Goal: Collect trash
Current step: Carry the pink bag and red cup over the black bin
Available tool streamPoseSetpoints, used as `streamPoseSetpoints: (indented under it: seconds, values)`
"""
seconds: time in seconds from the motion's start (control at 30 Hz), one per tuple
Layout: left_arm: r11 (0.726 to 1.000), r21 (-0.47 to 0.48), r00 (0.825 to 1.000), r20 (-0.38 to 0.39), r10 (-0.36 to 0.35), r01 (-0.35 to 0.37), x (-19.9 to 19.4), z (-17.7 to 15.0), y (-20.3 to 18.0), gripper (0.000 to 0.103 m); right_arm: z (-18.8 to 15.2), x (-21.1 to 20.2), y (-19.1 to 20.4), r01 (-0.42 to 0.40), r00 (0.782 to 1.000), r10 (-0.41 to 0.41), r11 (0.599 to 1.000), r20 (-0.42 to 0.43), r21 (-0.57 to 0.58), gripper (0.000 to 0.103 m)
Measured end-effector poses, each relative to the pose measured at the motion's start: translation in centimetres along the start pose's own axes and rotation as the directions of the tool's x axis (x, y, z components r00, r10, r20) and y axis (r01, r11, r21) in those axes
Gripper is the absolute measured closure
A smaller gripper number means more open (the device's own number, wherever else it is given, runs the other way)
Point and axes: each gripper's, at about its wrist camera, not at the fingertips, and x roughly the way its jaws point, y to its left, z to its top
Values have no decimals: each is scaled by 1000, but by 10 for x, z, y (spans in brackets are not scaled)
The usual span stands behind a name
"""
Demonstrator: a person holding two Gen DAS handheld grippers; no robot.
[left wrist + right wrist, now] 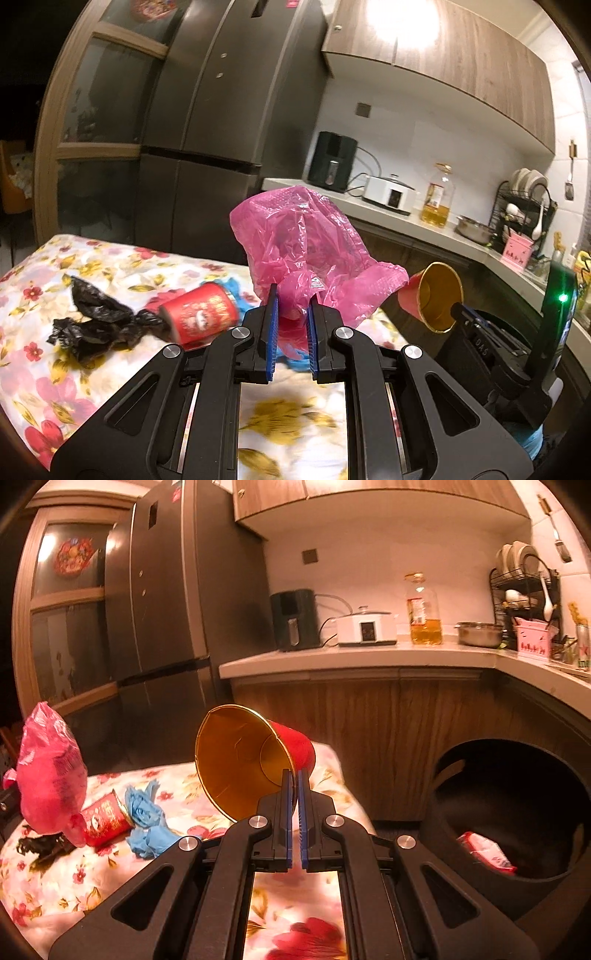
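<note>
Pink plastic bag (295, 251) clamped in left gripper (291, 295), red-gold cup (251, 760) pinched by right gripper (293, 775), one wrapper (485, 853) in black bin (436, 812) at right; can (201, 310), blue wad (146, 819), black bag (96, 321) left on table.

Pink bag (299, 251), red-and-gold cup (251, 757), floral tablecloth (55, 362).

Black hand-held gripper (291, 295), blue ribbed pads (272, 332), silver screws.
</note>
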Motion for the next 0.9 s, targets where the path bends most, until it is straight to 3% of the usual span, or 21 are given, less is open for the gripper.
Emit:
streamPoseSetpoints:
  seconds: [0.43, 0.9]
  values:
    - [981, 103, 986, -26, -162, 164, 20, 0, -99, 91, 22, -49, -73, 125, 987, -133, 989, 95, 83, 99]
    - [925, 175, 941, -79, -328, 337, 50, -18, -204, 91, 23, -74, -150, 259, 954, -279, 950, 104, 173, 99]
